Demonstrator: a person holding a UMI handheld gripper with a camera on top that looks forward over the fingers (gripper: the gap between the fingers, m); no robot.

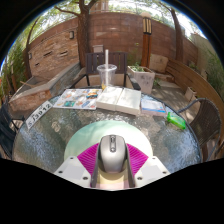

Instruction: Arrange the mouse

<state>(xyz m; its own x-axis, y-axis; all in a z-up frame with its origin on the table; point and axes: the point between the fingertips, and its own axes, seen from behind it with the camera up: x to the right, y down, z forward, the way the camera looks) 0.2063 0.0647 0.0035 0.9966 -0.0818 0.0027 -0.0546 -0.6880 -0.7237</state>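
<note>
A grey and silver computer mouse (112, 153) sits between my two fingers, pointing forward. The pink pads (88, 157) press against its left and right sides, so my gripper (112, 150) is shut on it. The mouse is over a pale green round mat (98, 130) that lies on the glass-topped round table (50, 135). Whether the mouse rests on the mat or is held just above it, I cannot tell.
Beyond the mat lie books and magazines (120, 99), with more to the left (76, 98) and right (153, 104). A clear cup with a straw (107, 73) and a clear box (141, 78) stand further back. A green object (176, 120) lies at the right. Chairs ring the table.
</note>
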